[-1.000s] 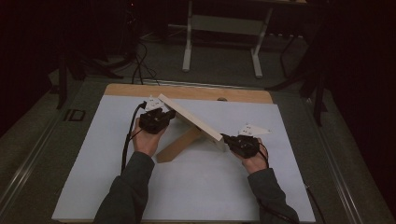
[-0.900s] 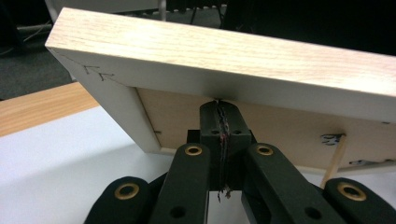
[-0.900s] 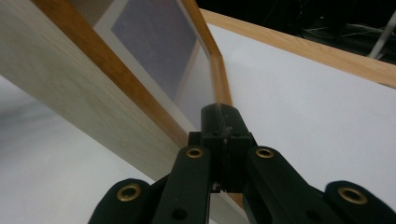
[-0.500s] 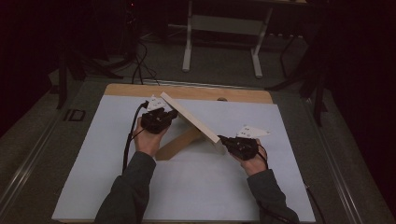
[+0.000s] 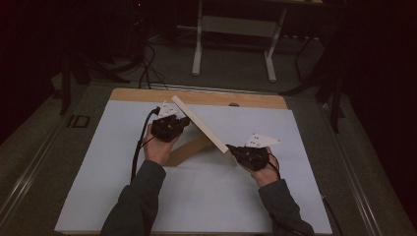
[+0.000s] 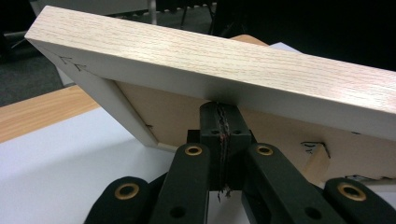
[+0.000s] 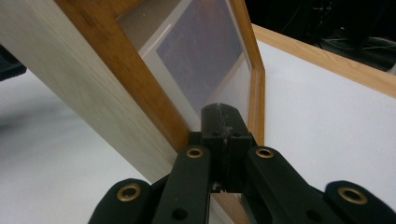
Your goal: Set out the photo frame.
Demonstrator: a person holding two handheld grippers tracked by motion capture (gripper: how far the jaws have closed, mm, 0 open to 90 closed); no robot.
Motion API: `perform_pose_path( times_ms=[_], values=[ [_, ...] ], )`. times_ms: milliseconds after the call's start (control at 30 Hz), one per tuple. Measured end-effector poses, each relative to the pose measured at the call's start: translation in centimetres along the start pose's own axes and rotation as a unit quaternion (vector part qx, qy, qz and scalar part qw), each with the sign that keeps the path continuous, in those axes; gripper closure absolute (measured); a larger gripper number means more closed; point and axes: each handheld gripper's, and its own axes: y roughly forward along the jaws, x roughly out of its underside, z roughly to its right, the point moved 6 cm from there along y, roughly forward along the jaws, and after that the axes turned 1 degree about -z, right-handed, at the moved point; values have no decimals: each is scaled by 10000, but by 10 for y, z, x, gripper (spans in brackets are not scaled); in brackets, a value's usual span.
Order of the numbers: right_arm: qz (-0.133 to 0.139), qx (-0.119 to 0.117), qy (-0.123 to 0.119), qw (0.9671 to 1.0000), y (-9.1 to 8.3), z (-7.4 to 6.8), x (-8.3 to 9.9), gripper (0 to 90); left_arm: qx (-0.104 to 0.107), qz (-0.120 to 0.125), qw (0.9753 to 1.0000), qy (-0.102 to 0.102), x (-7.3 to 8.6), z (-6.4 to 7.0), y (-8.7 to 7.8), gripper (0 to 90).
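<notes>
Worktop [image 5: 147,206] first: white sheet over a wooden board, with a strip of bare wood along the far edge. Dark floor around it, and one pale metal stand [image 5: 235,29] well behind the far edge, with cables trailing on the floor beside it.

Biggest thing on the sheet is one wooden picture frame [image 5: 199,125], tipped up on its edge and running diagonally from far-left to near-right, with its brown underside facing down toward the person.

Two tongs, one per hand. Left tongs [image 5: 181,124] sit at the far-left end of the frame; in the left gripper view those tongs [image 6: 221,122] are squeezed together, with the jaw tips pressed up under the pale edge of the frame [image 6: 224,70], against its back panel. I can't tell for sure whether any frame material is actually pinched between them. Right tongs [image 5: 231,148] are at the near-right end; in the right gripper view [image 7: 223,122] they're also closed right up, with the tips touching the frame [image 7: 140,93] at the lower corner, right by the glazed front.

Nothing else lies on the sheet near the frame or blocks either hand.
</notes>
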Motion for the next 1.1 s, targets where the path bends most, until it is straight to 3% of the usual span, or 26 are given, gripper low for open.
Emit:
perform_pose_path(
  times_ms=[533, 1100],
  values=[
    [-47, -80, -185, 9998, 2, -10, -5, 898, 134, -28, 9996, 249, -2, 11, 3, 900],
    [-20, -135, -264, 9996, 4, -16, -8, 898, 251, -41, 9990, 378, -2, 23, 3, 900]
  ],
)
